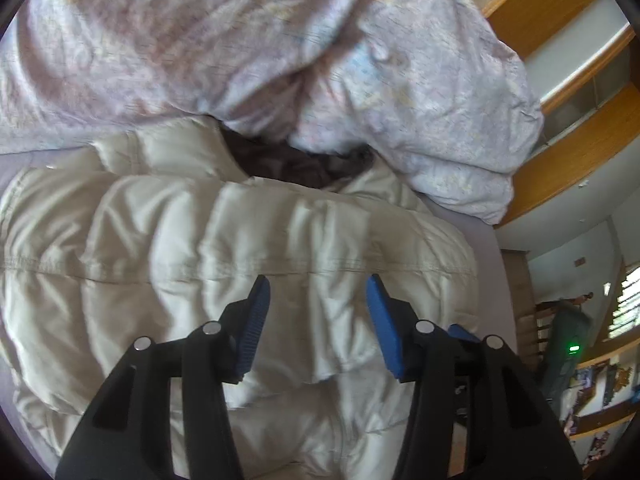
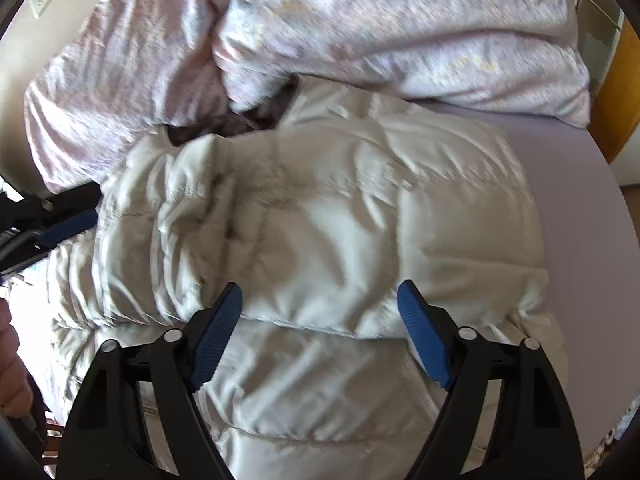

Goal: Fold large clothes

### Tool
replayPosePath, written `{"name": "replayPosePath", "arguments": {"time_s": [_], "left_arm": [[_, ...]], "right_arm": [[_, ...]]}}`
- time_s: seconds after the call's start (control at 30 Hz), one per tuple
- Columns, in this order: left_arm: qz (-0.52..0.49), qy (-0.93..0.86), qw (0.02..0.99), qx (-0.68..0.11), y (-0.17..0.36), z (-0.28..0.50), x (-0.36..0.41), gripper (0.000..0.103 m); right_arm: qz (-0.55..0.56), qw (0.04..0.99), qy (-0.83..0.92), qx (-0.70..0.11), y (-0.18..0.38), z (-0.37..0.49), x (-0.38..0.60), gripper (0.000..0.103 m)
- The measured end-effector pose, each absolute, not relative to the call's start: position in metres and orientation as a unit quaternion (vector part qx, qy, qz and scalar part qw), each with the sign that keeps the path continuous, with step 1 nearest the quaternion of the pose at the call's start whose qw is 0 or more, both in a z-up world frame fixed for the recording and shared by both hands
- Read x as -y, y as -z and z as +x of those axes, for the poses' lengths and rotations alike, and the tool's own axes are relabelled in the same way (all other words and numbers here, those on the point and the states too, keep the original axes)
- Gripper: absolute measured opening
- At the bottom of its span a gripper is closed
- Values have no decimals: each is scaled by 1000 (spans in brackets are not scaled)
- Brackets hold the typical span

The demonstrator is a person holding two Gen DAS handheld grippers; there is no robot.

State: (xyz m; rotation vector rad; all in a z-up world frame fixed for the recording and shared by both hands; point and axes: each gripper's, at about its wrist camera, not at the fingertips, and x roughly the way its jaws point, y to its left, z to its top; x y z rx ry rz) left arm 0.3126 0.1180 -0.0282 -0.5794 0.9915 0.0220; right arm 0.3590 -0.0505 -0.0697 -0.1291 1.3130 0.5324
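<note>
A cream quilted puffer jacket [image 1: 200, 240] lies bunched on the bed, its dark lining [image 1: 296, 160] showing at the far end. My left gripper [image 1: 318, 280] hovers over the jacket's right part, jaws open, with nothing pinched between the blue pads. In the right wrist view the same jacket [image 2: 320, 220] fills the middle, one layer folded over another. My right gripper [image 2: 320, 285] stands open, wide above the folded edge, its pads clear of the fabric. One blue finger of the left gripper [image 2: 68, 224] shows at the left edge, beside the jacket.
A crumpled pale floral duvet [image 1: 240, 40] is heaped behind the jacket. Lilac sheet [image 2: 580, 200] lies bare to the right. A wooden frame [image 1: 560, 168] borders the bed, with shelves and clutter beyond. A person's hand [image 2: 10, 360] is at the lower left.
</note>
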Motion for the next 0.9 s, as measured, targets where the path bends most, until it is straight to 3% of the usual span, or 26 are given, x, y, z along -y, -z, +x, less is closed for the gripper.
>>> {"name": "replayPosePath", "arguments": {"time_s": [0.1,0.27,0.9], "left_arm": [[-265,-39,839,-473,31,305,-133,51],[-241,-83,839,-481,39,289,-152,54],[-172,-178,837,-487,48,238,-190,72]], "right_arm": [[-49,751,-274,-598,66,357,36,52],[-60,735,-324,-593,70,347,0,35],[-89,693,-284,-657,141,362,-30,29]]}}
